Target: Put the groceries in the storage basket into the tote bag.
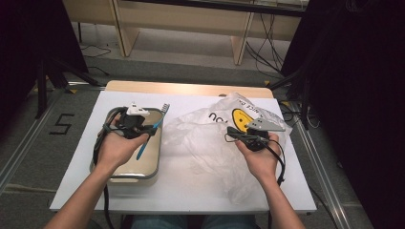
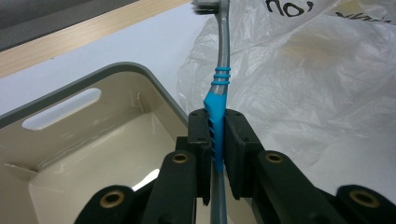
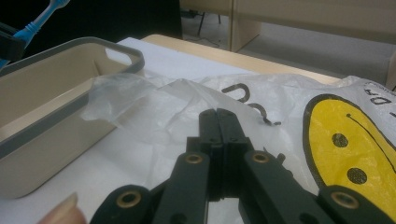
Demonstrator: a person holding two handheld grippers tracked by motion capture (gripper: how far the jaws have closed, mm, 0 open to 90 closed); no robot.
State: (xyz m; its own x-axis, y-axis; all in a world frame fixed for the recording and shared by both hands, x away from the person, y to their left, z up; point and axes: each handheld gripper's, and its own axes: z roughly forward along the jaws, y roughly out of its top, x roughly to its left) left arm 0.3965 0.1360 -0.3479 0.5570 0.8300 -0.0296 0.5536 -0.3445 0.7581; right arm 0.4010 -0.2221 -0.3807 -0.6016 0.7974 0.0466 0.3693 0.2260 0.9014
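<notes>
Above the tray (image 1: 125,174): left gripper (image 2: 218,135) clamped on toothbrush (image 2: 219,93), right gripper (image 3: 217,122) clenched empty on bag (image 3: 187,116); narrow handle grip, risk of pivoting, slipping.

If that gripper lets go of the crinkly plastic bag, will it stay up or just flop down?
It would probably flop. The plastic bag lies crumpled in soft folds on the table, so it looks thin and limp. You can see through it, so it is likely very light and might slide or drift when pushed. The right gripper has its jaws pinched shut on a fold.
</notes>
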